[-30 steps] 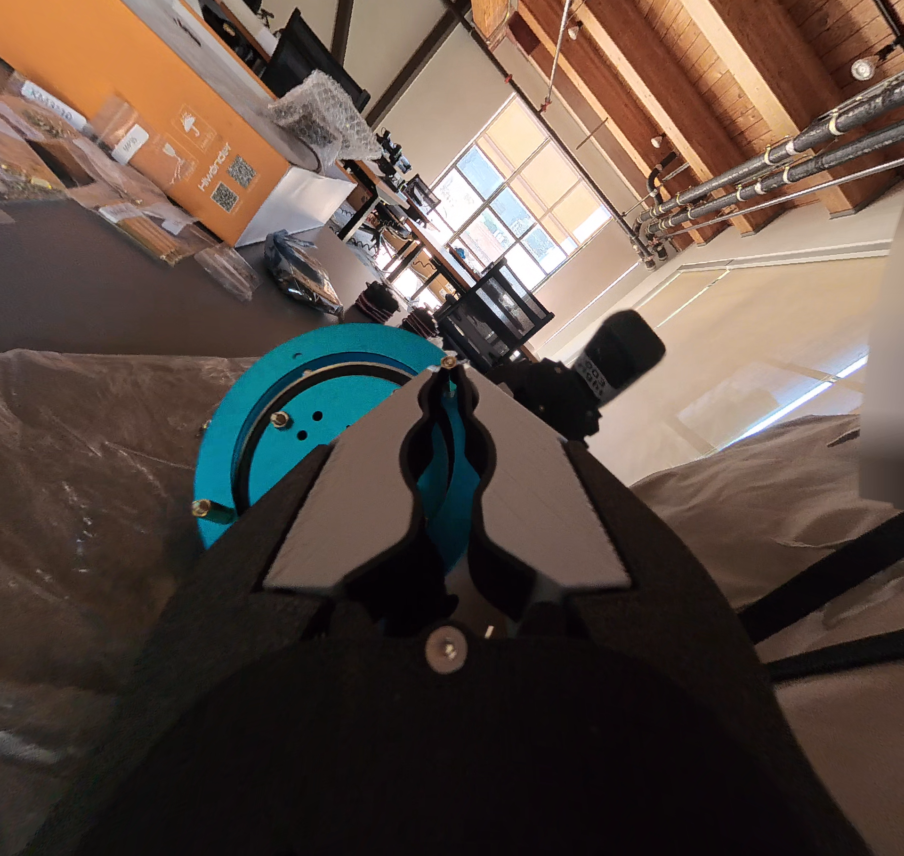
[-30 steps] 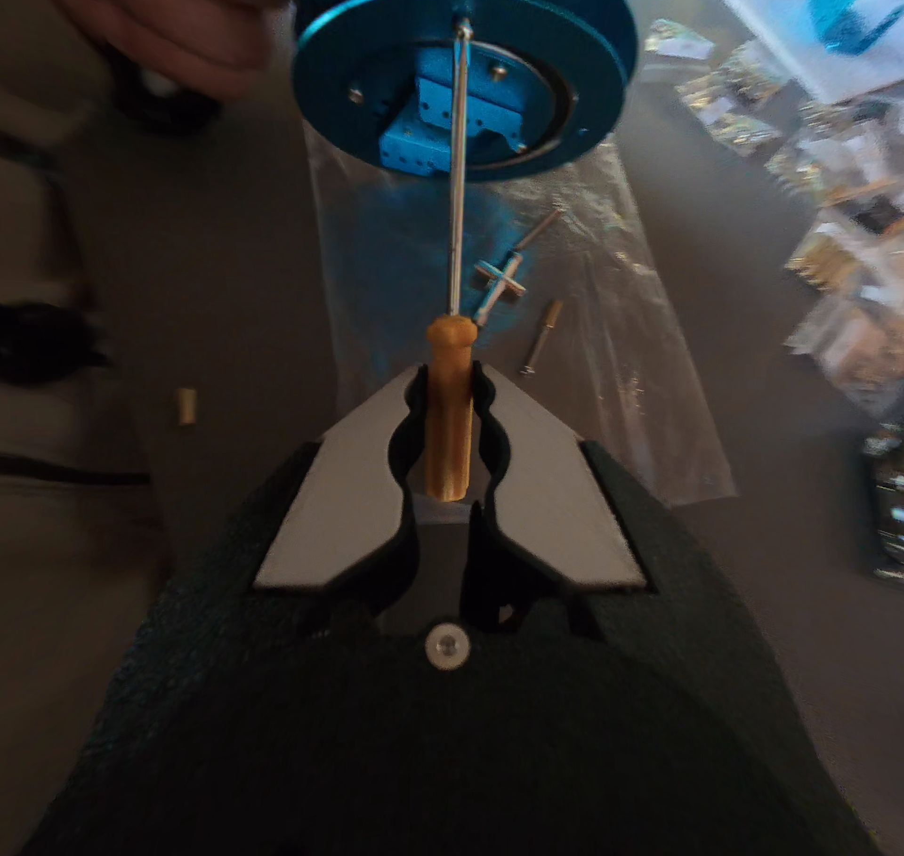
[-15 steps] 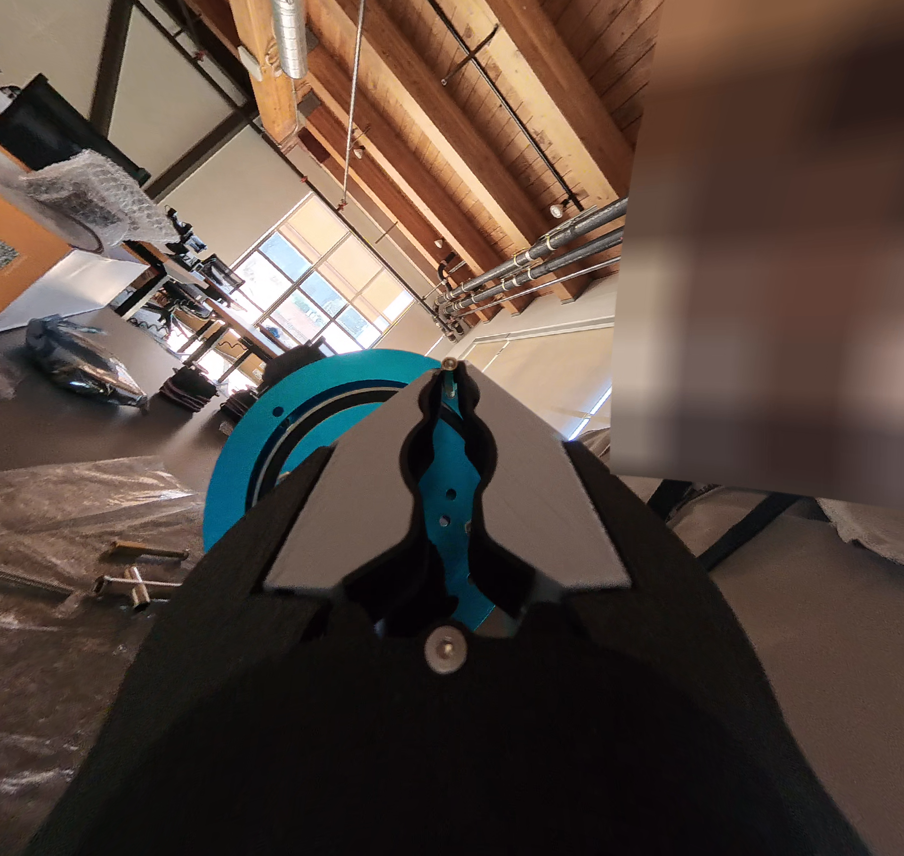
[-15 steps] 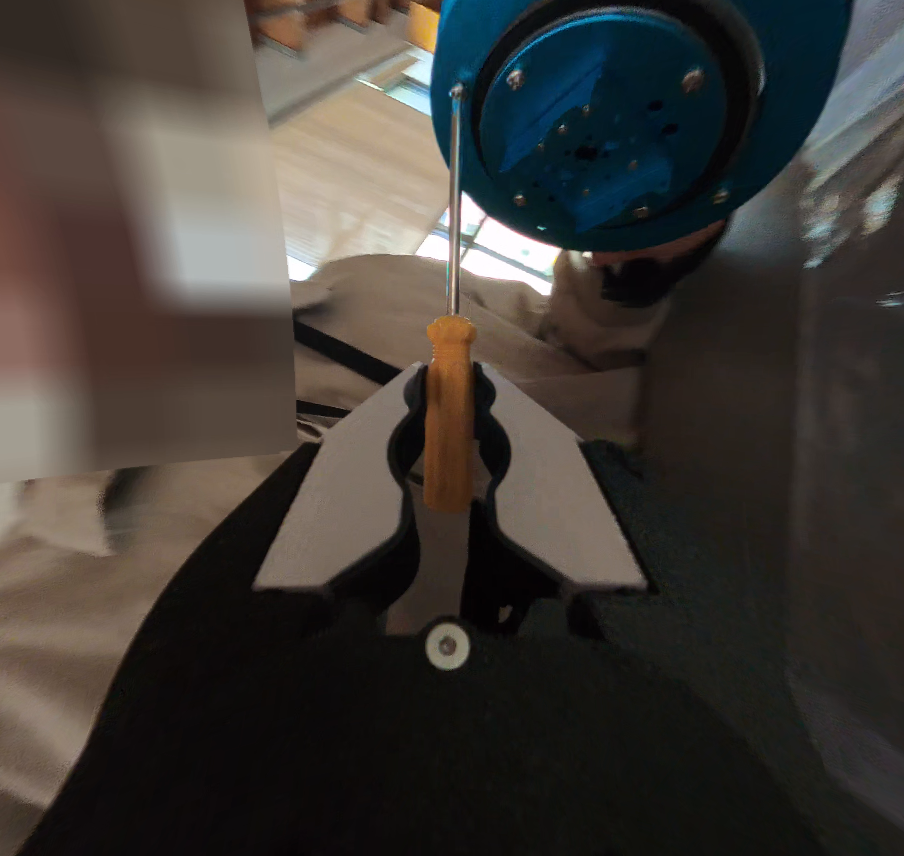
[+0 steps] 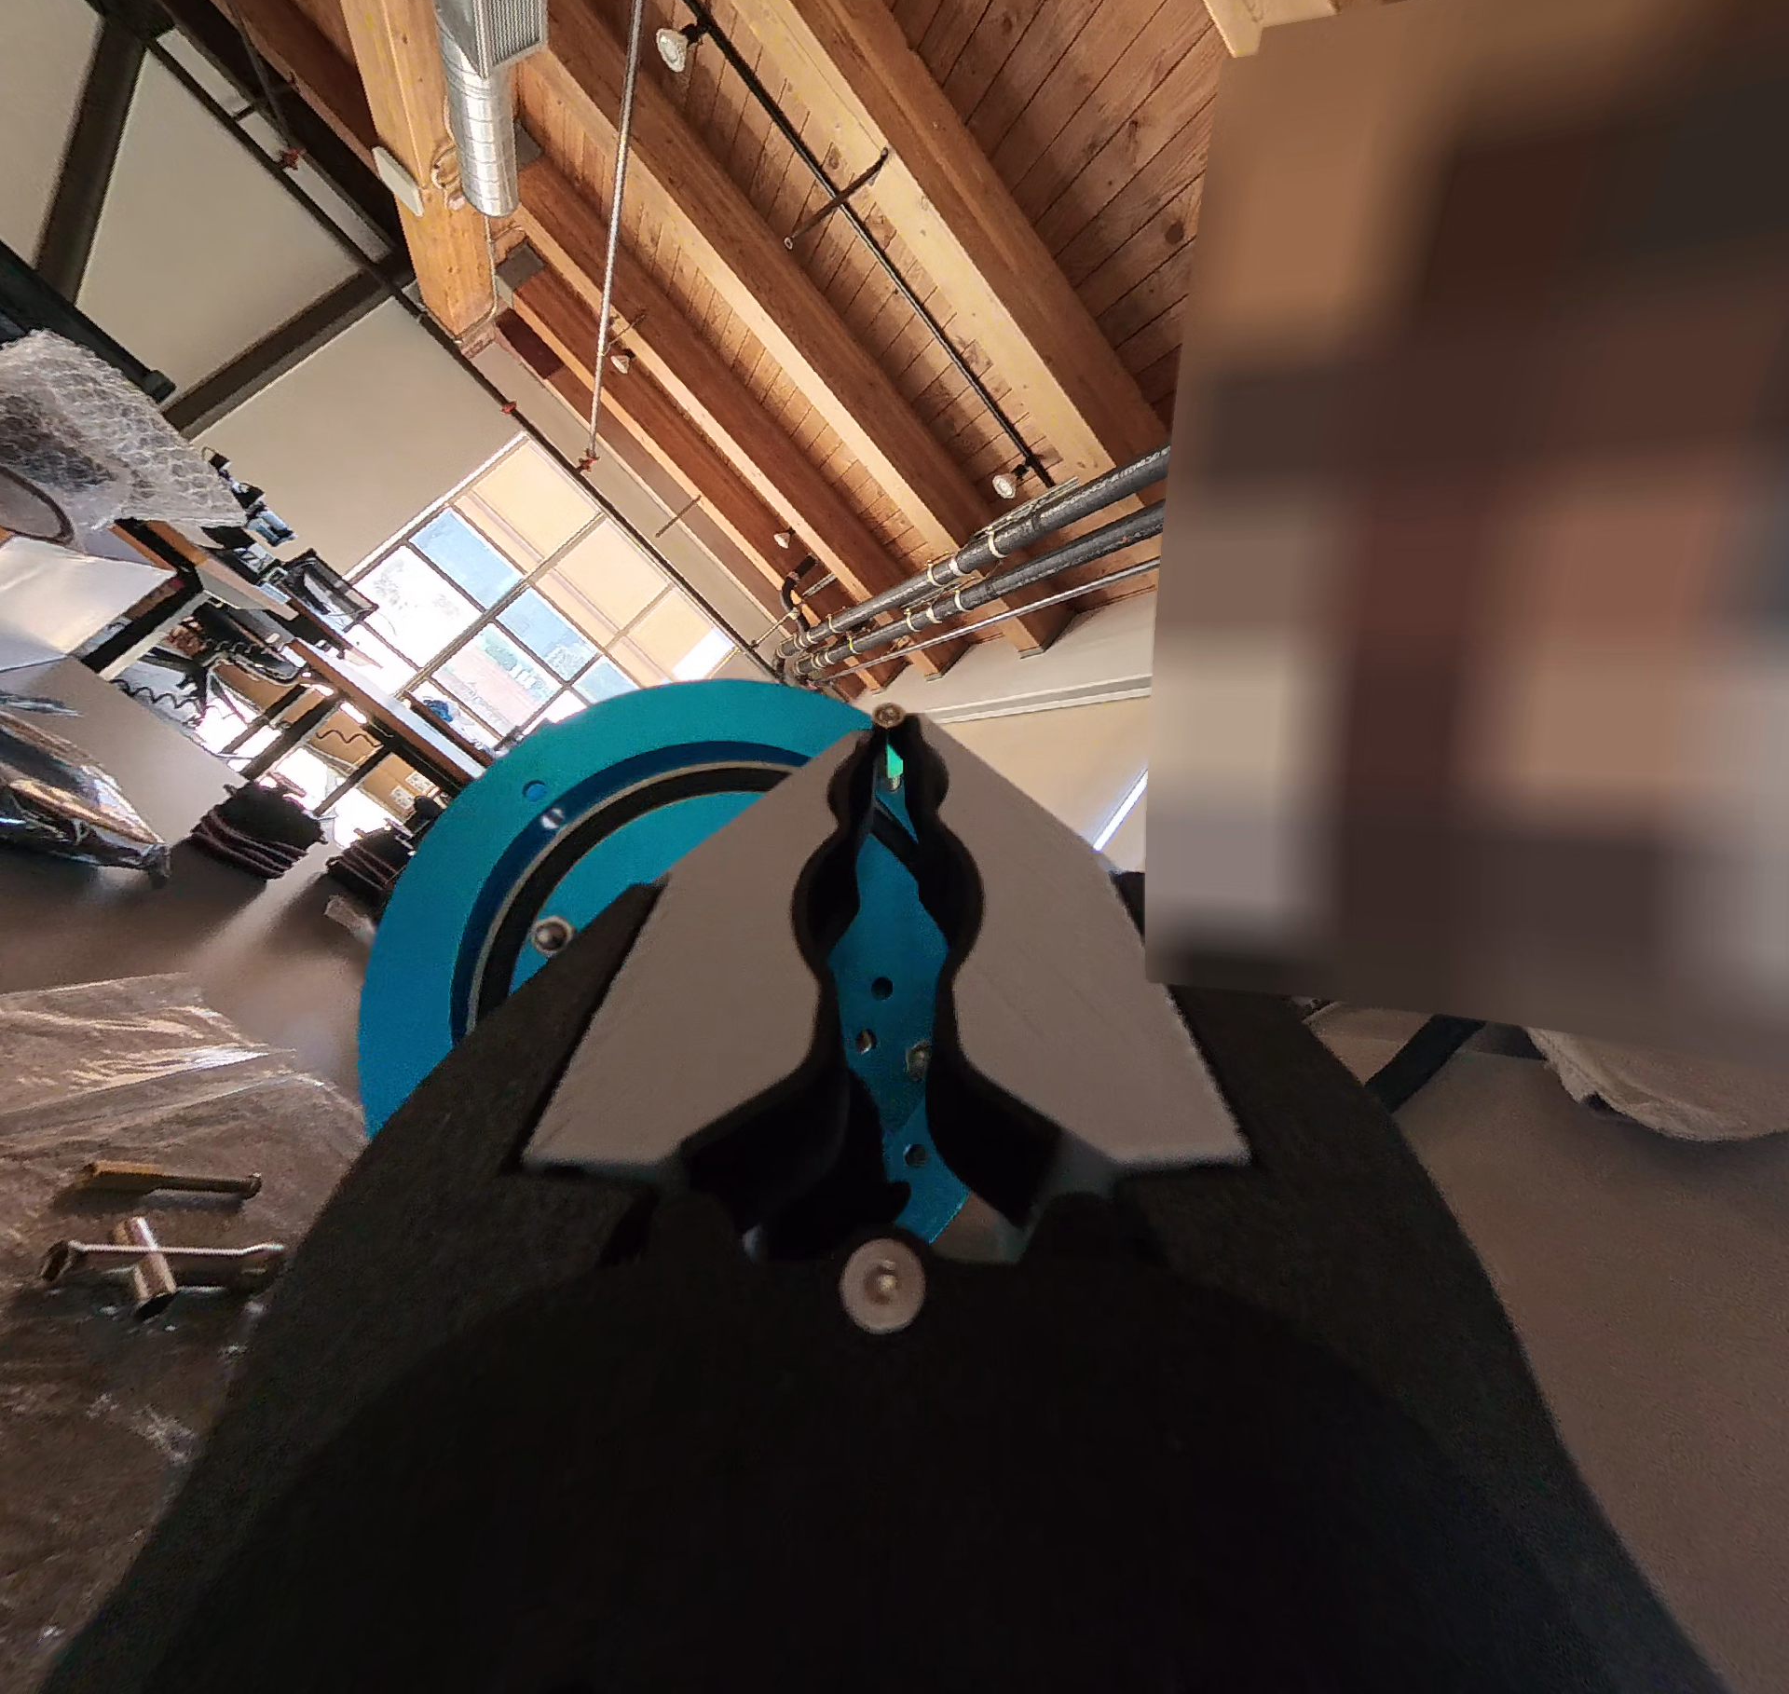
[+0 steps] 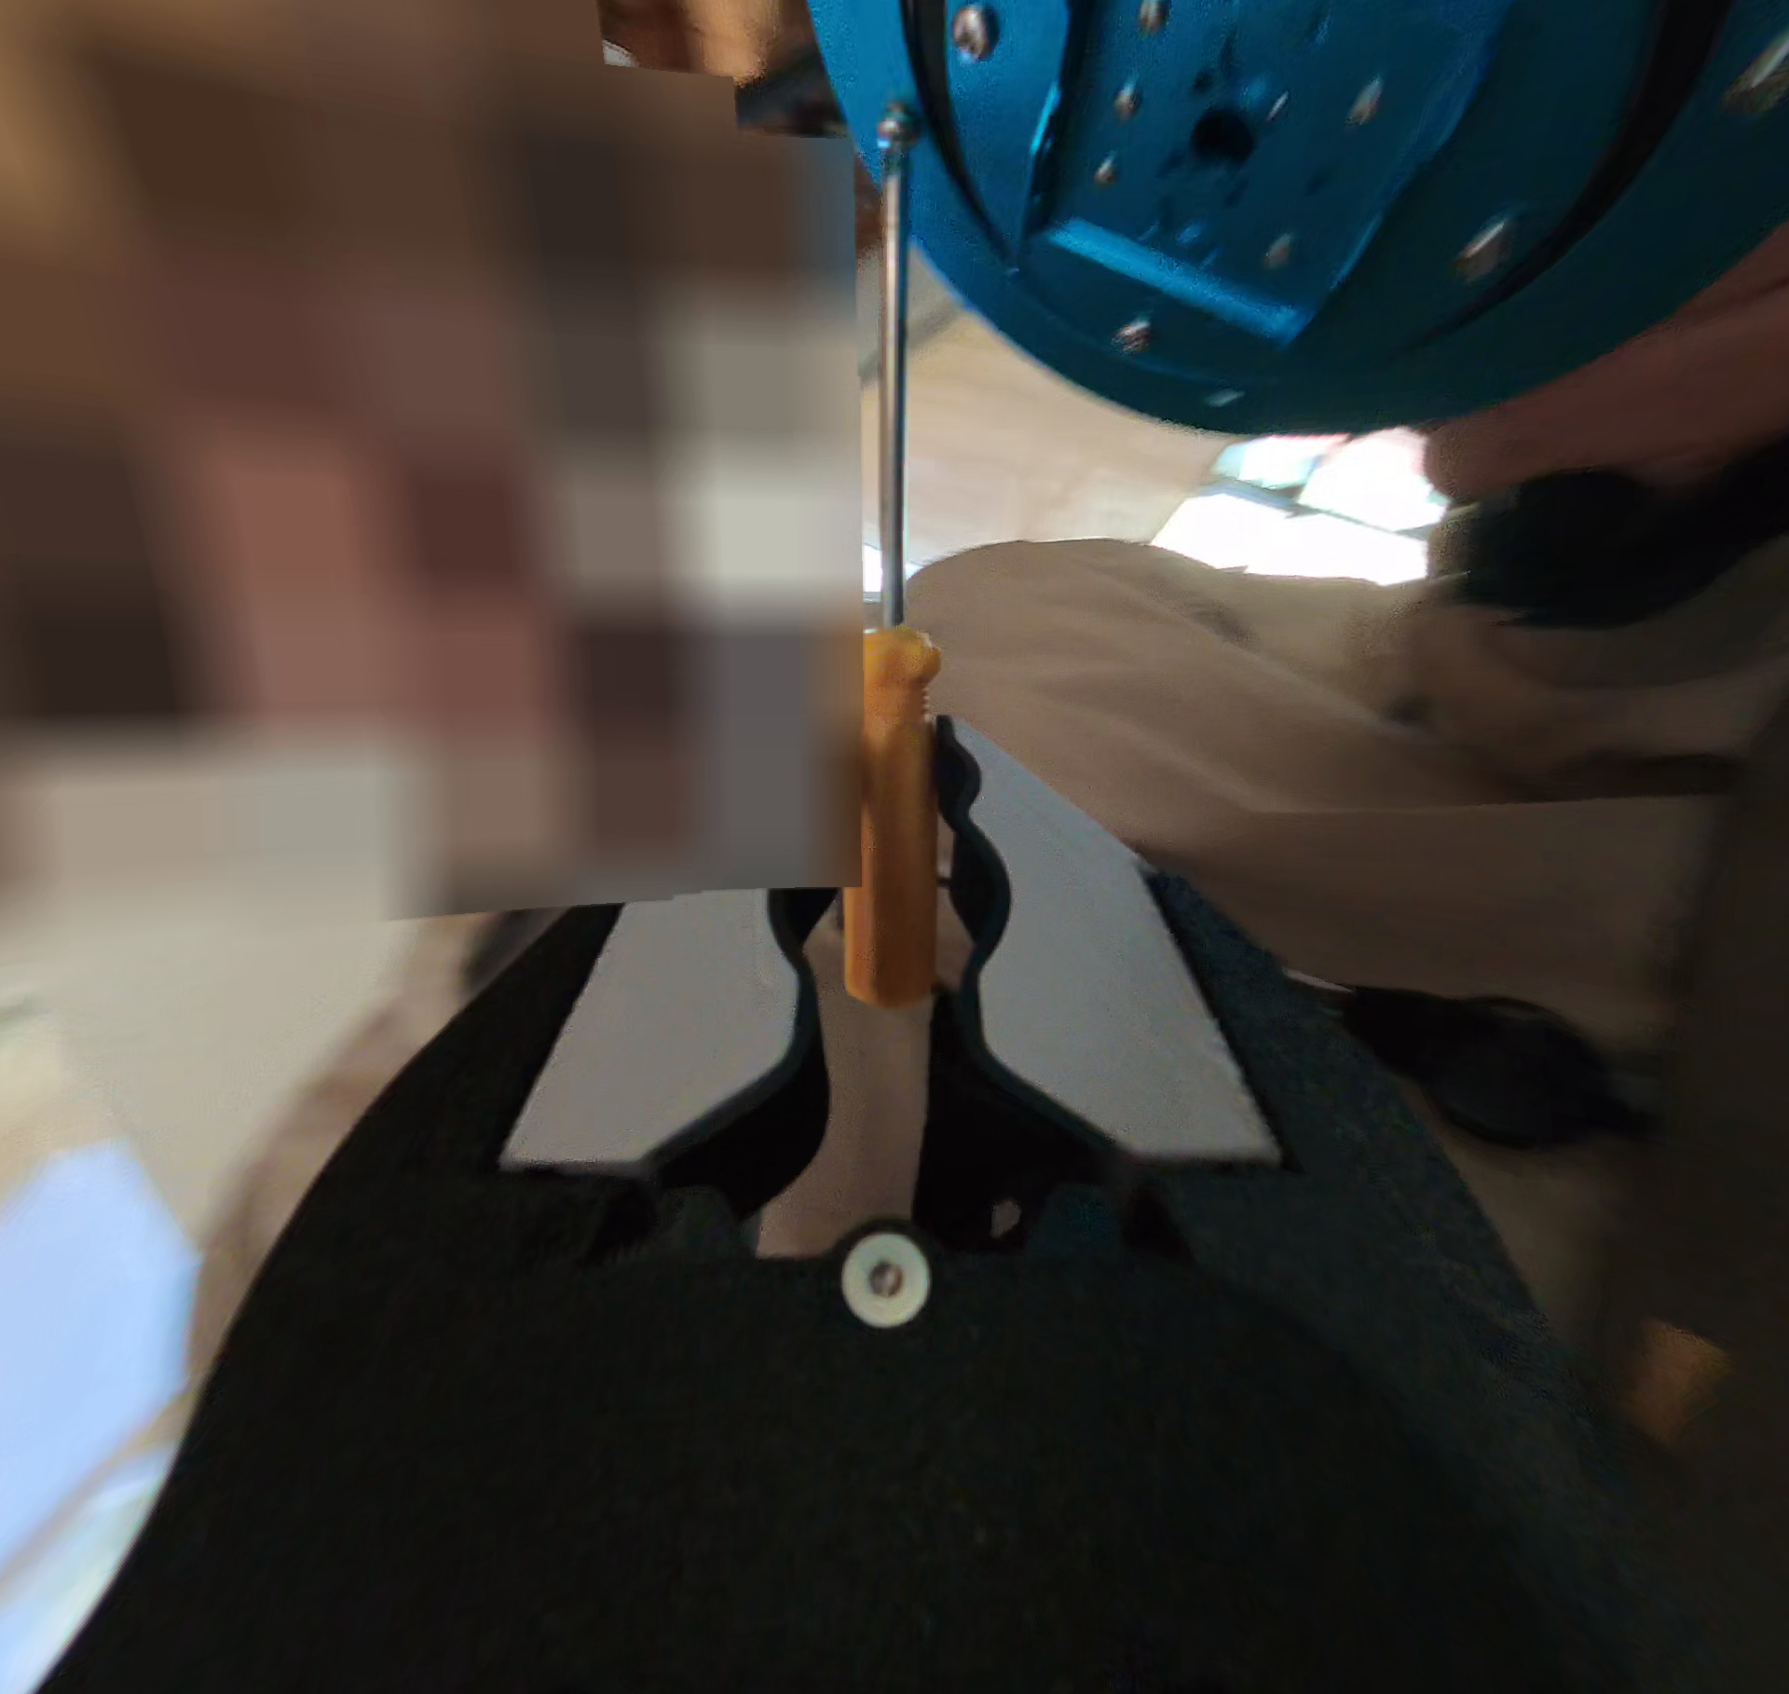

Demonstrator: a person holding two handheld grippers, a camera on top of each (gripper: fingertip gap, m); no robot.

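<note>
Gripping the rim of a blue disc assembly [image 5: 455,883], the left tongs [image 5: 889,728] are closed on it edge-on, their tips meeting at a small screw head at the disc's top edge. The left wrist view shows the disc's flat face with a dark inner ring and a few screws, held up off the counter [image 5: 145,931]. Only this view shows the counter: a clear plastic bag [image 5: 126,1057] lies on it at lower left, with a brass standoff [image 5: 169,1183] and a small cross-shaped metal tool [image 5: 155,1255] on the plastic, just beside each other. Behind rise a wooden beamed ceiling [image 5: 871,195] and a large window [image 5: 523,621].

The right wrist view shows the other face of the blue disc assembly [image 6: 1307,147], which carries a raised blue bracket [image 6: 1191,224] studded with screws. The right tongs [image 6: 900,747] are clamped on the orange handle of a screwdriver [image 6: 895,825]; the left finger is partly hidden by a mosaic patch. The screwdriver's thin steel shaft runs straight up, and its tip sits at a screw [image 6: 895,130] on the disc's rim. Beige cloth [image 6: 1210,679] lies behind the shaft. This view is blurred.
</note>
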